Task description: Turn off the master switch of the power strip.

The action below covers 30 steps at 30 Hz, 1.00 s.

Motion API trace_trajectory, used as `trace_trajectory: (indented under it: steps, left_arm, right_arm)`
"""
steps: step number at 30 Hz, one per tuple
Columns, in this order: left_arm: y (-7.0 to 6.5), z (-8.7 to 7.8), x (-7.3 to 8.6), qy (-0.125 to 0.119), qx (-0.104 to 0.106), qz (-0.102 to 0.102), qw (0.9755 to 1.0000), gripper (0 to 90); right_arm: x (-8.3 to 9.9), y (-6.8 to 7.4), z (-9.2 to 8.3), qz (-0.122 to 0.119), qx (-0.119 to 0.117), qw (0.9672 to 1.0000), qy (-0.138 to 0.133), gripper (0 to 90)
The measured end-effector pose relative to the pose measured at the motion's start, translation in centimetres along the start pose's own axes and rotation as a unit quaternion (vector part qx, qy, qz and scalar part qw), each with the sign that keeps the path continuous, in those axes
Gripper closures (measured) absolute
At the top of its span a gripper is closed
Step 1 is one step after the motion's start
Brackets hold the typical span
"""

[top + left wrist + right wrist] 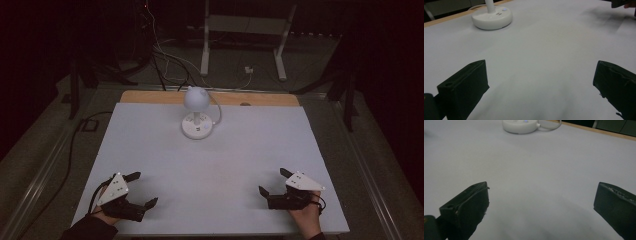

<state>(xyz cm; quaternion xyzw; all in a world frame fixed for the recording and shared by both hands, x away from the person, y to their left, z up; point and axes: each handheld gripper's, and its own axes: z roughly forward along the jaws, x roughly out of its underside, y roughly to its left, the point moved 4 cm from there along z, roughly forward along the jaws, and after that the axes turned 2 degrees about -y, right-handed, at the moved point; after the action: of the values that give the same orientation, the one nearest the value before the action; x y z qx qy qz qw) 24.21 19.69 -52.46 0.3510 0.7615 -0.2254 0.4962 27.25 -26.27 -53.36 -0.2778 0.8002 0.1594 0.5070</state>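
Desk lamp (197, 114) stands at the far middle of the white surface (240, 150), well apart from both grippers. Left gripper (141, 189) and right gripper (271, 181) rest near the front edge, jaws released and empty, presumably poised before reaching. The high view gives the lamp's domed head; the gripper views show its base buttons (499, 14).

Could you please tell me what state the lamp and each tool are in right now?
Lamp: upright at the far middle of the table, head tilted down, apparently unlit, white cord trailing off behind it.
Left tool: open, nothing between its jaws, resting low at the near left corner.
Right tool: open, nothing between its jaws, resting low at the near right corner.
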Motion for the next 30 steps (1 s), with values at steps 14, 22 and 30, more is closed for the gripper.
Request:
trace_trajectory:
  steps: [14, 22, 30]
  left_arm:
    - [0.1, 0.1, 0.1, 0.006, 0.003, -0.005, 1.0000, 0.3]
    - [0.1, 0.0, 0.1, 0.004, 0.000, -0.003, 1.0000, 0.3]
    - [0.1, 0.1, 0.1, 0.004, -0.002, -0.002, 1.0000, 0.3]
  right_arm:
    - [0.3, -0.1, 0.2, -0.003, -0.003, 0.9997, 0.022, 0.0]
    - [0.1, 0.1, 0.4, -0.009, -0.006, 0.9998, 0.017, 0.0]
    - [-0.9, 0.2, 0.2, 0.023, -0.013, 0.9992, 0.031, 0.0]
